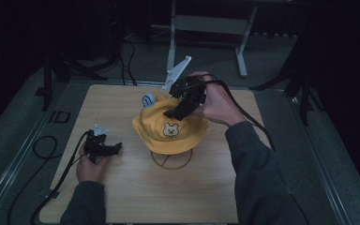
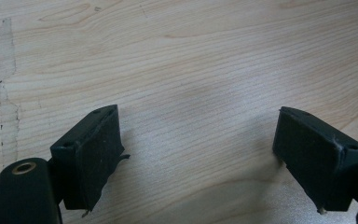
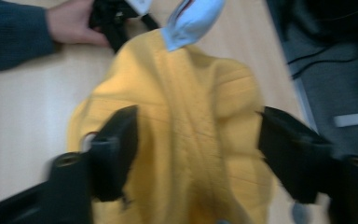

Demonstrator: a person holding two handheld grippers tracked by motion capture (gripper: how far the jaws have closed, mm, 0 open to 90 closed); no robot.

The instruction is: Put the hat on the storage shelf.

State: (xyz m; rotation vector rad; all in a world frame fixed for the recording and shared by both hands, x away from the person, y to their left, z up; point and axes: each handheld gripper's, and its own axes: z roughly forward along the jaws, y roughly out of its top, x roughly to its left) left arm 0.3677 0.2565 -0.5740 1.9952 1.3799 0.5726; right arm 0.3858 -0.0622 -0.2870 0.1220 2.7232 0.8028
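A yellow bucket hat [image 1: 168,133] with a bear face on its front sits on a wire stand [image 1: 171,161] in the middle of the wooden table [image 1: 136,197]. A pale blue ear [image 1: 148,100] sticks up at its back left. My right gripper [image 1: 176,112] hovers at the crown, tilted down. In the right gripper view its jaws stand wide apart over the yellow hat [image 3: 186,84], so the right gripper [image 3: 196,121] is open, with the blue ear [image 3: 191,21] beyond. My left gripper [image 1: 112,149] rests low at the table's left, the left gripper [image 2: 198,154] open over bare wood.
A white metal frame [image 1: 206,23] stands on the floor behind the table. Black cables [image 1: 44,145] loop on the floor at the left. The person's left hand [image 3: 72,23] shows beyond the hat in the right gripper view.
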